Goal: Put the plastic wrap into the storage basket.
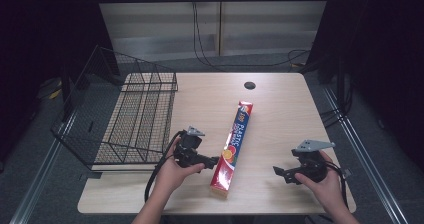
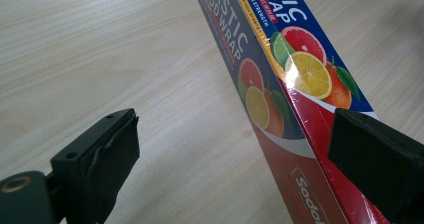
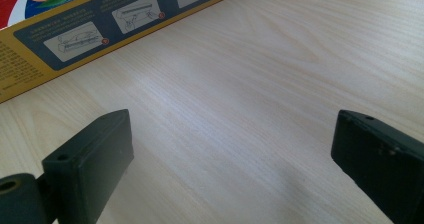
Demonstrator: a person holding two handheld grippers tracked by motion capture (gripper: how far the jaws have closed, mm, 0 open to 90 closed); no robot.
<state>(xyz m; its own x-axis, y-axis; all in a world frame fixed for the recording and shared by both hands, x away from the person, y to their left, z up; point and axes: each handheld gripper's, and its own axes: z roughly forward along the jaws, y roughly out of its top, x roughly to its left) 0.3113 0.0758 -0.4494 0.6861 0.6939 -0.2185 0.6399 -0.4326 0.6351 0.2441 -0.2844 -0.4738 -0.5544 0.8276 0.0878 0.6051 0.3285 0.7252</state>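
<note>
A long box of plastic food wrap (image 1: 234,143), red and blue with citrus fruit printed on it, lies slantwise on the middle of the wooden table (image 1: 280,109). My left gripper (image 1: 215,160) is just left of the box's near half, pointing at it. In the left gripper view the box (image 2: 280,79) runs from top centre to bottom right, and my left gripper (image 2: 235,134) is open, its right jaw in front of the box's red end and no pad pressing on it. To the right of the box, my right gripper (image 1: 276,172) is open over bare wood (image 3: 234,129). The box's printed side (image 3: 95,21) is at top left.
A black wire basket (image 1: 135,119) stands on the table's left part, its rim tilted outward past the edge. A dark round cable hole (image 1: 249,85) sits near the far edge. Bare wood lies between the box and the right hand.
</note>
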